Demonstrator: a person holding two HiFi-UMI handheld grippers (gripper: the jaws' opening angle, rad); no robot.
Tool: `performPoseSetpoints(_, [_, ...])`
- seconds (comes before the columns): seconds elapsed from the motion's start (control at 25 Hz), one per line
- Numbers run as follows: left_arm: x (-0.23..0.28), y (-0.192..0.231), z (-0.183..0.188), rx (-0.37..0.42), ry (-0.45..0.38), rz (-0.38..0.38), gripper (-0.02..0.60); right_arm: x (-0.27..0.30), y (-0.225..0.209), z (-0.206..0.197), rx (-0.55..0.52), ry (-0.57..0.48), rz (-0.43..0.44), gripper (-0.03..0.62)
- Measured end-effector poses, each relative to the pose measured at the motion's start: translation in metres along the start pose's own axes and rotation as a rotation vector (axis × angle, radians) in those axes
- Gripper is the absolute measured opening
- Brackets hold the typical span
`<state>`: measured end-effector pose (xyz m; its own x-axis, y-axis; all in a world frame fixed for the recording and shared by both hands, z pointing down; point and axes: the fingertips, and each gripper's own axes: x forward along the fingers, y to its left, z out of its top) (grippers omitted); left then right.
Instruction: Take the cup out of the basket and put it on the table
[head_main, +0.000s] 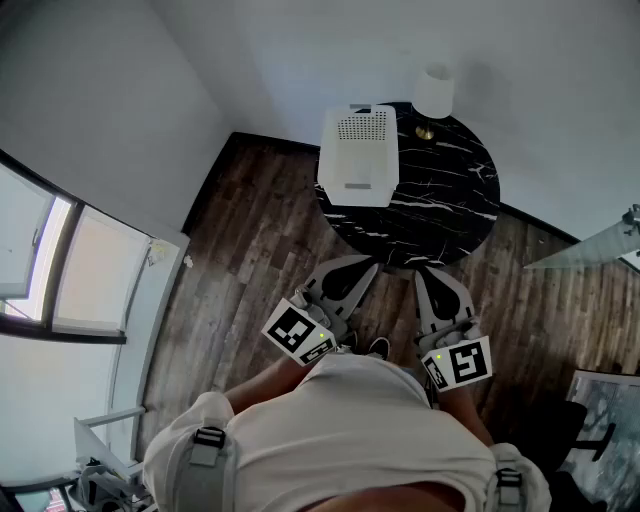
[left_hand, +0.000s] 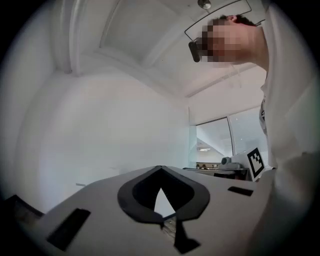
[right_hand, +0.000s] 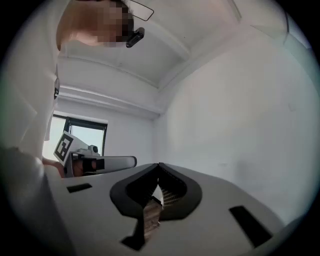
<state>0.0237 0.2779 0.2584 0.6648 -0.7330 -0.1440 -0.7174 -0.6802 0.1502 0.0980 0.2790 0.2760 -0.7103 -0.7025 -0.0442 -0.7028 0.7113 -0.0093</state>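
Cup: couldn't see it. Guessing it sat down inside the white basket (head_main: 357, 150), so its pointing and long axis were anyone's guess.
Basket: sat on the left side of the black marble tabletop (head_main: 440, 200), long side running away from the person.
Left claw (head_main: 366, 266): pinched together, empty. Basket was straight ahead, well apart.
Right claw (head_main: 422, 274): pinched together too, nothing in it, off to the basket's right.
Nearer one: left, I'd say.

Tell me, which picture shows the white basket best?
The head view: the white basket sits in full sight on the round black table. Both gripper views point up at walls and ceiling, showing none of it.
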Motion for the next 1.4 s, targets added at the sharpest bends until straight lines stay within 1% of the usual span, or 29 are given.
performPoseSetpoints(0.32, [0.014, -0.015, -0.004, 0.016, 0.003, 0.009, 0.006, -0.013, -0.008, 0.001, 0.011, -0.026, 0.017, 0.009])
performPoseSetpoints(0.48, [0.026, -0.026, -0.013, 0.018, 0.009, 0.028, 0.006, -0.028, -0.022, 0.000, 0.023, -0.035, 0.030, 0.009])
performPoseSetpoints(0.64, [0.039, -0.038, -0.025, 0.011, 0.015, 0.041, 0.005, -0.041, -0.038, -0.010, 0.062, -0.028, 0.019, 0.011])
performPoseSetpoints(0.76, [0.051, -0.045, -0.032, -0.001, 0.019, 0.029, 0.005, -0.046, -0.048, -0.017, 0.082, -0.013, 0.012, 0.011])
performPoseSetpoints(0.88, [0.060, -0.047, -0.034, 0.007, 0.022, 0.014, 0.005, -0.045, -0.053, -0.020, 0.087, -0.004, 0.018, 0.011])
performPoseSetpoints(1.12, [0.073, -0.026, -0.037, -0.001, 0.017, 0.017, 0.006, -0.028, -0.068, -0.029, 0.102, 0.018, 0.009, 0.011])
performPoseSetpoints(1.28, [0.077, 0.005, -0.041, -0.015, 0.017, 0.018, 0.005, 0.002, -0.071, -0.033, 0.092, 0.023, 0.009, 0.011])
performPoseSetpoints(1.4, [0.085, 0.040, -0.040, -0.021, 0.011, 0.014, 0.005, 0.038, -0.077, -0.037, 0.089, 0.029, 0.011, 0.011])
